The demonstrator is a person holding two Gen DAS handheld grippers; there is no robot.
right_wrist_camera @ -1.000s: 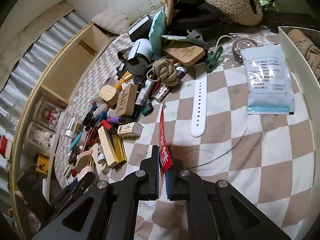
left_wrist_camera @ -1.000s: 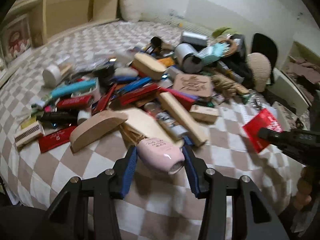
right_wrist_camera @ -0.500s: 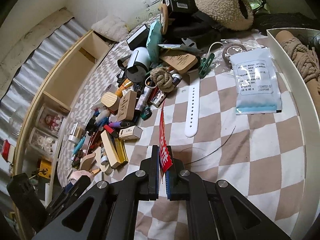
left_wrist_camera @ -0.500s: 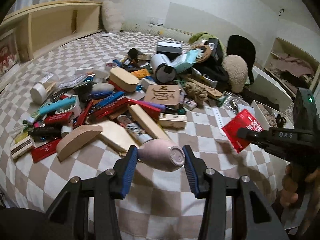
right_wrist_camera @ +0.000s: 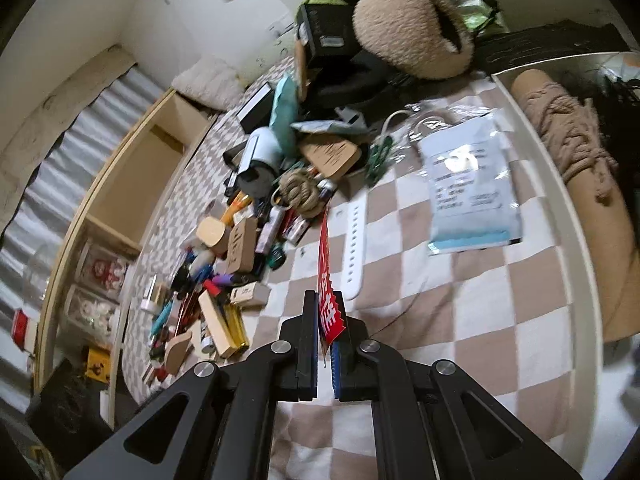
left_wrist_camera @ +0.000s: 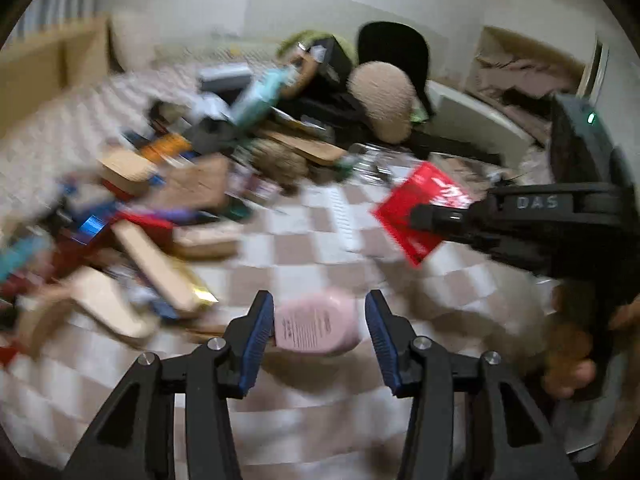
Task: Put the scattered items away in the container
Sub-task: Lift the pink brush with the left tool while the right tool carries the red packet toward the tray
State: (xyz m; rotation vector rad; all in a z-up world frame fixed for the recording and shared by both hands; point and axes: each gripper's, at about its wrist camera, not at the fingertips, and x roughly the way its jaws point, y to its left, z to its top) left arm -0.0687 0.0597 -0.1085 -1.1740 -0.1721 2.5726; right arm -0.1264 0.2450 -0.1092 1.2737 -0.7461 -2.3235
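Note:
A pink bottle (left_wrist_camera: 316, 326) hangs above the checked bedspread between the blue pads of my left gripper (left_wrist_camera: 320, 320). Its printed label faces the camera. The jaws are opening slightly, with the bottle still between them. My right gripper (right_wrist_camera: 326, 320) is shut on a thin red packet (right_wrist_camera: 328, 304), which stands on edge. The left wrist view also shows that gripper (left_wrist_camera: 436, 216) at the right, with the red packet (left_wrist_camera: 420, 208) sticking out. The white container (right_wrist_camera: 560, 200) lies at the right of the bed and holds a rope-wrapped roll (right_wrist_camera: 568, 140). The heap of scattered items (right_wrist_camera: 248, 240) lies to the left.
A white watch strap (right_wrist_camera: 354, 248) and a blue-edged sachet (right_wrist_camera: 468, 184) lie on the checked cover between the heap and the container. A fluffy beige bag (right_wrist_camera: 412, 28) and black boxes sit at the far end. A wooden shelf (right_wrist_camera: 132, 184) runs along the left. A hand (left_wrist_camera: 568, 344) holds the right gripper.
The left gripper has lifted the pink bottle off the bed and swung right with it, rolling so the label faces up. The right gripper carried the red packet closer to the white container.

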